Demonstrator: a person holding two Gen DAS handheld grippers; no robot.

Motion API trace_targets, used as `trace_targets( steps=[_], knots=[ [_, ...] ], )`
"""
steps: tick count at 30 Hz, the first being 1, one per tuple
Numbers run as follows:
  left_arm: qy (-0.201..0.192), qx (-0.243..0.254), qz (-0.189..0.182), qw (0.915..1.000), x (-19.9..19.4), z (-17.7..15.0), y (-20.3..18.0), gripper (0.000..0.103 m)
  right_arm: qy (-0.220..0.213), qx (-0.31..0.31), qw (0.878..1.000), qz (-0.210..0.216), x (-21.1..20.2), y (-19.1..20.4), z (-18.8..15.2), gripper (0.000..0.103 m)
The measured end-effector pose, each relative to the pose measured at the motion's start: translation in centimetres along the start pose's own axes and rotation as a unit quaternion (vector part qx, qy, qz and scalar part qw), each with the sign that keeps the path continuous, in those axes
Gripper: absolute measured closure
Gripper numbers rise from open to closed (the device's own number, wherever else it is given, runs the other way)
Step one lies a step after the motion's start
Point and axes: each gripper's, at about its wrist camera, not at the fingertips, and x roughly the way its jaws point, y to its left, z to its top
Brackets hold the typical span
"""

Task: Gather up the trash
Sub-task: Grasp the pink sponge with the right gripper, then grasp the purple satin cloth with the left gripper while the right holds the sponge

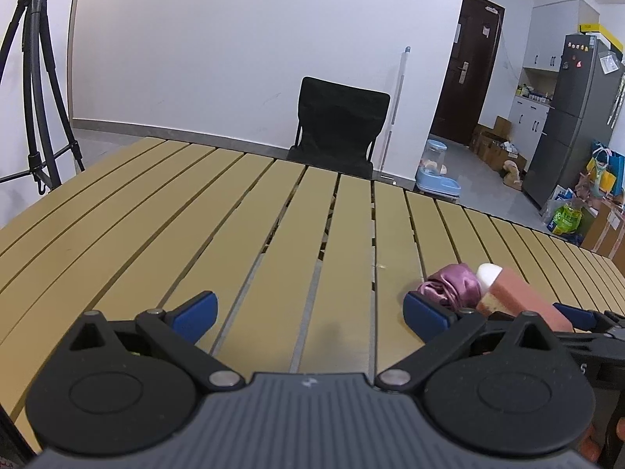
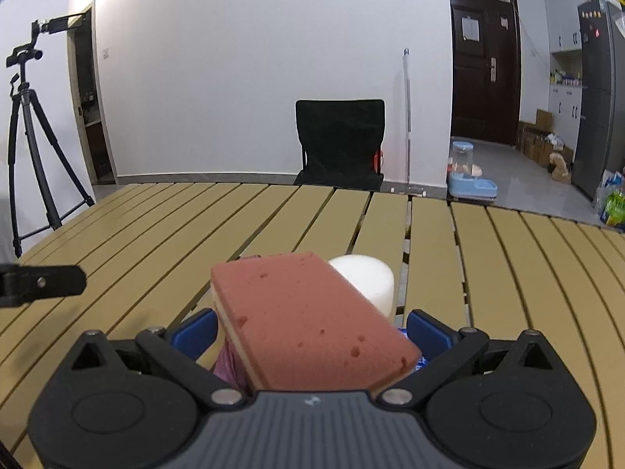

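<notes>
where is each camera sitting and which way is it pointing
Left wrist view: sits on the left tongs, facing along the slatted table toward the black chair; its own open blue fingers show, with nothing between them, and the right tongs at the right edge.
Right wrist view: sits on the right tongs, facing the same chair; a pink sponge fills the gap between its fingers, and the left tongs show at the left edge.
Shared: table, chair, sponge, white cylinder, purple cloth.

Left tool (image 1: 308, 310) spread wide; right tool (image 2: 312, 330) likewise (low).
</notes>
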Motion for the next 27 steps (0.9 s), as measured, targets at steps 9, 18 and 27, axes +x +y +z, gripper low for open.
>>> trace_targets(
  steps=[9,18,27],
  knots=[
    [0.001,-0.008,-0.003,1.0,-0.1,0.1,0.6,0.0,0.013,0.043,0.998,0.045,1.2,-1.1,-0.1,0.008],
    [0.0,-0.016,-0.016,0.9997,-0.9,0.5,0.3,0.0,-0.012,0.031,0.999,0.042,-0.8,-0.8,-0.1,0.013],
    [0.009,-0.015,-0.034,0.9993,-0.8,0.5,-1.9,0.0,-0.046,0.05,0.998,0.012,-3.8,-2.8,0.2,0.013]
  ],
)
